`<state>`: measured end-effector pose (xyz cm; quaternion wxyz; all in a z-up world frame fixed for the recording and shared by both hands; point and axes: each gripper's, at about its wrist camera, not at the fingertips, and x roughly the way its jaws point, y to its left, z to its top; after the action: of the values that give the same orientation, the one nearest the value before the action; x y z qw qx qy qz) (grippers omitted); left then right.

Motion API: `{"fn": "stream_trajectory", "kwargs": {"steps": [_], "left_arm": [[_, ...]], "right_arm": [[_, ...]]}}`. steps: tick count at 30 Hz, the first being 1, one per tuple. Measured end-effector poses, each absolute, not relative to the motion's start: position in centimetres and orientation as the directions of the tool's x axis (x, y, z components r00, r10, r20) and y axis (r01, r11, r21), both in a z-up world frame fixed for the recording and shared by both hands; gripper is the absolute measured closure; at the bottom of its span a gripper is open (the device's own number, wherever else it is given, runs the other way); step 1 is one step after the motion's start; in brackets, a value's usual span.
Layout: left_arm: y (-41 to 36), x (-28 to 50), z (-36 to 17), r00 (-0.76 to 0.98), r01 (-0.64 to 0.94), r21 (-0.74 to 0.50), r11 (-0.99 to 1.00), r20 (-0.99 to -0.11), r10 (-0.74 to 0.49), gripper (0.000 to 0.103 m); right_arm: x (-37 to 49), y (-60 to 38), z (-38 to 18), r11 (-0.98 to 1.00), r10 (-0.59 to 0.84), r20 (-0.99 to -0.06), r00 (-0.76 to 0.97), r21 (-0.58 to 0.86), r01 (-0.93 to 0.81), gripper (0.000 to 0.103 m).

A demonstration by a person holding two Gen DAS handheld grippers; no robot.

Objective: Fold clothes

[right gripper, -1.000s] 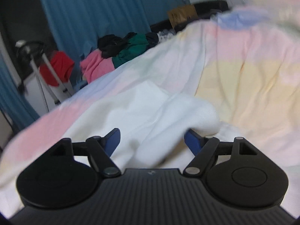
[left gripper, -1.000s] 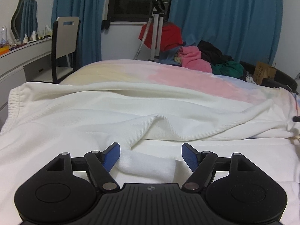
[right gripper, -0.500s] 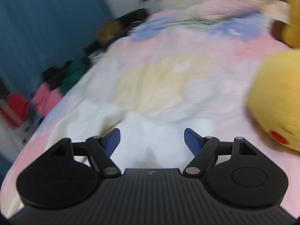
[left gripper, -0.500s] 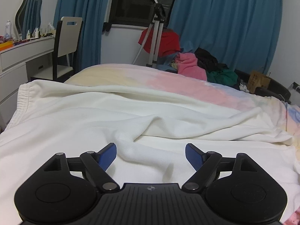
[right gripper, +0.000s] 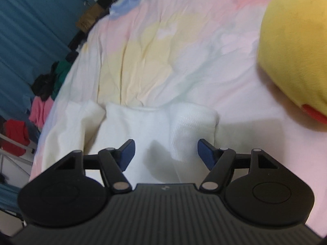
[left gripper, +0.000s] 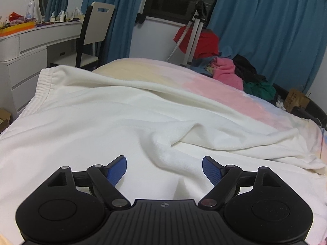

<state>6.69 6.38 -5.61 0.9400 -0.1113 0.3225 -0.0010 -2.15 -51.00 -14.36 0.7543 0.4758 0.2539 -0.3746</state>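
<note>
A white garment (left gripper: 106, 122) lies spread and rumpled on the pastel bedspread (left gripper: 214, 85), its ribbed hem at the left. My left gripper (left gripper: 164, 170) is open and empty just above a fold in the cloth. In the right wrist view the same white garment (right gripper: 147, 126) shows a ribbed cuff (right gripper: 192, 126) at its far end. My right gripper (right gripper: 165, 152) is open and empty, hovering over that end with the cuff between the fingers' line.
A yellow plush toy (right gripper: 294, 61) lies on the bed at the right. A pile of clothes (left gripper: 241, 73) and a stand with a red garment (left gripper: 198, 40) are past the bed's far edge. A white dresser (left gripper: 26, 57) and chair (left gripper: 94, 34) stand left.
My right gripper has swung round from the curtain side towards the plush toy and now looks down on the garment's cuff end. My left gripper has risen slightly; both stay open.
</note>
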Motion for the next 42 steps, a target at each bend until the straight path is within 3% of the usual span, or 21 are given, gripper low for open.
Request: {"fn": "stream_trajectory", "kwargs": {"steps": [2,4,7,11,16,23,28,34,38,42], "left_arm": [[6.6,6.7,-5.8,0.786,-0.083,-0.218,0.972,-0.615,-0.071,0.020],[7.1,6.6,-5.9,0.781,-0.105,-0.237,0.966,-0.621,-0.068,0.020],[8.1,6.3,-5.8,0.774,-0.140,-0.270,0.953,-0.629,-0.064,0.020],[11.9,5.0,-4.9,0.769,-0.234,-0.363,0.902,-0.637,-0.057,0.018],[19.5,2.9,-3.4,0.758,-0.349,-0.552,0.757,-0.642,-0.118,0.017],[29.3,-2.1,-0.9,0.745,-0.481,-0.569,0.667,-0.666,-0.031,0.015],[33.9,-3.9,-4.3,0.674,-0.606,-0.593,0.530,-0.736,-0.054,0.016],[35.5,-3.5,-10.0,0.666,-0.643,-0.671,0.370,-0.728,-0.163,0.022],[34.8,-3.2,-10.0,0.725,-0.605,-0.704,0.373,-0.681,-0.109,0.022],[34.3,-4.4,-8.9,0.859,-0.443,-0.826,0.347,-0.503,-0.100,0.038]], "right_arm": [[-2.0,-51.4,-14.9,0.247,-0.313,-0.752,0.580,0.525,0.814,0.048],[-1.8,-51.8,-15.4,0.228,-0.302,-0.764,0.570,0.523,0.821,0.077],[-2.2,-52.0,-14.5,0.254,-0.338,-0.730,0.594,0.537,0.805,0.091],[-2.5,-51.8,-12.3,0.320,-0.438,-0.650,0.621,0.533,0.783,0.094],[-2.6,-52.0,-11.6,0.339,-0.459,-0.599,0.657,0.566,0.752,0.094],[-2.8,-53.0,-12.7,0.293,-0.461,-0.609,0.646,0.583,0.758,0.095],[-3.2,-53.3,-13.3,0.267,-0.447,-0.616,0.649,0.601,0.754,0.095],[-3.5,-53.1,-13.3,0.273,-0.448,-0.615,0.648,0.596,0.755,0.095],[-3.6,-52.9,-13.1,0.274,-0.454,-0.620,0.640,0.586,0.762,0.095],[-3.8,-52.7,-12.9,0.273,-0.467,-0.608,0.642,0.591,0.759,0.095]]}}
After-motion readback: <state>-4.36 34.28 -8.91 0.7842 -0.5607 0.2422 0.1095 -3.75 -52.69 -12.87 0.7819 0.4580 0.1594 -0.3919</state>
